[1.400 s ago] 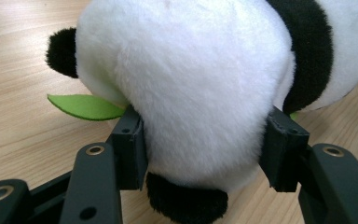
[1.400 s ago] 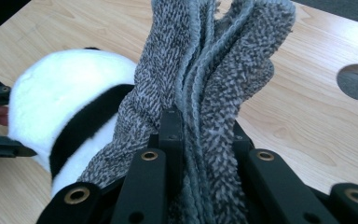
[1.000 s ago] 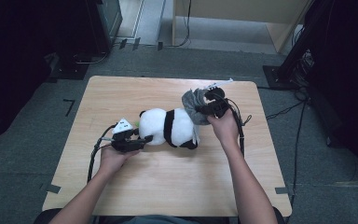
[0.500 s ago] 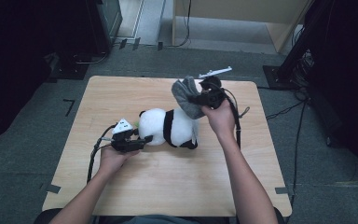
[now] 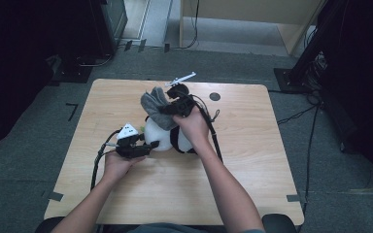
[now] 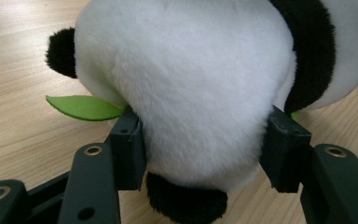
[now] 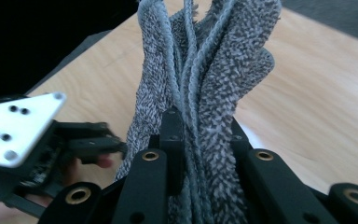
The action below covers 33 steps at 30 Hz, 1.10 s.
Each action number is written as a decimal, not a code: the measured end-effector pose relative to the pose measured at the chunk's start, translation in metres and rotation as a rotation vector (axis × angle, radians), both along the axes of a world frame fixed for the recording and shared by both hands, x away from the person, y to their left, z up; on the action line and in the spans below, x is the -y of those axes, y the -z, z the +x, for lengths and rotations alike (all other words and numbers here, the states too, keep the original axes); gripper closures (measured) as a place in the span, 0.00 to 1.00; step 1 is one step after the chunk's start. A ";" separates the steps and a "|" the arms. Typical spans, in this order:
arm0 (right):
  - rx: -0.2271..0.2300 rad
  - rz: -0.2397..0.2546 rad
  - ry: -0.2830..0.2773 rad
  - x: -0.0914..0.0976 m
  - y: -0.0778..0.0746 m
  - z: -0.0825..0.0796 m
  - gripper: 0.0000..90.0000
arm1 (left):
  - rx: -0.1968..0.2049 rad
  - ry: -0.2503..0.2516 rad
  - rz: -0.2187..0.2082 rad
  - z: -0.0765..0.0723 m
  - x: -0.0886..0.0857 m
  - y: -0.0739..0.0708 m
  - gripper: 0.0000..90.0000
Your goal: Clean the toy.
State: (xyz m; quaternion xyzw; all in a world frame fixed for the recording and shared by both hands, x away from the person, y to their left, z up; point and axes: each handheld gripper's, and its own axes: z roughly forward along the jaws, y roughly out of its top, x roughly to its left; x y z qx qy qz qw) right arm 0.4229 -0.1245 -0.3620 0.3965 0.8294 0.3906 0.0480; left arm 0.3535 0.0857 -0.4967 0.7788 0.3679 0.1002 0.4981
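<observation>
A black-and-white panda plush lies on the wooden table. My left gripper is shut on its white body, and the pads press into the fur from both sides. A green felt leaf sticks out under the plush. My right gripper hovers just above the panda, shut on a bunched grey towel cloth. In the right gripper view the cloth stands up in folds between the jaws, with the left gripper's white plate beyond it.
A small black round mark sits near the table's far edge. Cables trail from both grippers across the tabletop. Dark equipment stands and a wooden cabinet ring the table on the grey floor.
My right gripper has carried the grey cloth leftward and slightly up, from beside the panda's right end to above it. The left gripper and the panda have stayed put.
</observation>
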 end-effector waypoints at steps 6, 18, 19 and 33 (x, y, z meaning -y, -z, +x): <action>-0.028 -0.003 -0.067 -0.039 0.017 -0.004 0.86 | -0.002 -0.002 -0.001 0.000 0.000 0.000 0.46; -0.050 -0.077 -0.055 -0.024 0.040 -0.004 0.85 | -0.040 -0.015 0.006 0.001 0.000 -0.002 0.49; -0.047 -0.085 -0.047 -0.019 0.039 -0.003 0.85 | -0.041 -0.016 0.005 0.001 0.000 -0.002 0.49; -0.029 -0.093 0.133 0.085 0.023 -0.004 0.85 | -0.041 -0.015 -0.001 0.002 0.001 -0.002 0.49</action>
